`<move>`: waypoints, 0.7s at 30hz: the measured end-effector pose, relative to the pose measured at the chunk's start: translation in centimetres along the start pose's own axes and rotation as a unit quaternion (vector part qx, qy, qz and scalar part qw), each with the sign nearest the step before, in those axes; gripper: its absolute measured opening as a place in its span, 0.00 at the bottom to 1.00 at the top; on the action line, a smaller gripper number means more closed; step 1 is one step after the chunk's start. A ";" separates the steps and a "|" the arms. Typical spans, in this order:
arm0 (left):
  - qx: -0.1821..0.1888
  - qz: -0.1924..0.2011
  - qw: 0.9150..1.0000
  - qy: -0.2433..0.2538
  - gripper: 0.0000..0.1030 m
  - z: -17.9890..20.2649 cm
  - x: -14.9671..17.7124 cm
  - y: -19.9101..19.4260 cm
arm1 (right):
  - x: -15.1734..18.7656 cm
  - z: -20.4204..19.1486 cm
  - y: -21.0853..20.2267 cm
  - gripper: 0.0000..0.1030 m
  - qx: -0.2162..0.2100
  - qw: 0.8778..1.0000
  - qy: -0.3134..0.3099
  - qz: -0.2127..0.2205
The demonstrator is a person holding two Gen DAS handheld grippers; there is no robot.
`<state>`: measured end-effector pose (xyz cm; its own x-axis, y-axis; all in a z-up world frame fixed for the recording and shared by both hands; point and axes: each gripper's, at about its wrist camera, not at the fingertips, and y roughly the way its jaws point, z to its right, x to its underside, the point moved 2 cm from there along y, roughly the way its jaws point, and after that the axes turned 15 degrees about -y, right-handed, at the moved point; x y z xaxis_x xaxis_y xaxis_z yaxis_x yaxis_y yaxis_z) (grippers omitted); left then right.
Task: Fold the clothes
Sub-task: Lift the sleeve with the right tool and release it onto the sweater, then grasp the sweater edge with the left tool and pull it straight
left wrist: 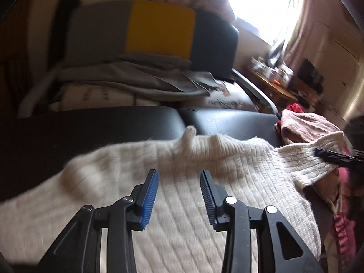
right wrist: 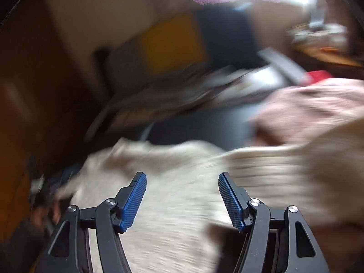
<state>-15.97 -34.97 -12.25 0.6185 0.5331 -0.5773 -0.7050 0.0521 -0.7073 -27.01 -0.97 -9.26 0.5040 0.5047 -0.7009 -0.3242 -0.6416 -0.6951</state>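
A cream ribbed knit sweater lies spread across a black padded surface. In the left wrist view my left gripper hovers over the sweater's middle, jaws open with nothing between the blue pads. At the right, one finger of my right gripper reaches over the sweater's ribbed end. The right wrist view is heavily blurred. There my right gripper is open above the sweater, and its pads press on nothing.
A pink garment and a red one are heaped at the surface's right end. Behind it a chair with a yellow and grey back holds grey cloth. A cluttered desk stands under a bright window.
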 end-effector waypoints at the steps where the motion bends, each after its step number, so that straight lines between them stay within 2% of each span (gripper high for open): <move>1: 0.012 -0.018 1.000 0.004 0.39 0.1 -0.9 0.9 | -1.1 -0.6 2.1 0.65 -0.016 1.000 -0.017 -0.016; 5: 0.043 -0.059 0.997 0.019 0.40 0.0 -4.0 4.7 | -5.6 -0.1 9.8 0.65 -0.086 0.992 -0.047 -0.084; 6: 0.046 -0.063 0.997 0.026 0.40 0.0 -4.5 5.4 | -6.3 0.1 11.3 0.65 -0.092 0.989 -0.055 -0.101; 8: 0.064 -0.083 0.994 0.043 0.40 0.1 -5.6 7.2 | -7.0 0.2 14.1 0.68 -0.102 0.980 -0.080 -0.154; 11: 0.079 -0.119 0.988 0.064 0.40 0.8 -6.2 9.5 | -7.5 1.2 17.5 0.79 -0.110 0.965 -0.106 -0.216; 14: 0.080 -0.152 0.981 0.090 0.40 1.7 -5.9 11.7 | -6.8 2.5 19.8 0.82 -0.127 0.952 -0.104 -0.259; 16: 0.078 -0.173 0.976 0.102 0.40 2.1 -5.3 12.7 | -6.2 3.0 20.5 0.83 -0.133 0.948 -0.100 -0.272; 18: 0.082 -0.199 0.971 0.101 0.38 2.3 -4.7 13.4 | -5.8 3.0 20.1 0.86 -0.149 0.948 -0.095 -0.263; 19: 0.084 -0.196 0.972 0.102 0.38 2.4 -4.5 13.3 | -5.6 2.8 19.7 0.85 -0.162 0.948 -0.089 -0.259; 21: 0.085 -0.170 0.975 0.111 0.22 2.6 -4.1 12.5 | -5.0 2.2 19.0 0.84 -0.187 0.946 -0.082 -0.250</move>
<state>-28.23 -34.27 -17.70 0.8734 0.2659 -0.4079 -0.4813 0.3440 -0.8062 -37.41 -14.42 -19.28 0.3786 0.8627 -0.3353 0.2434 -0.4423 -0.8632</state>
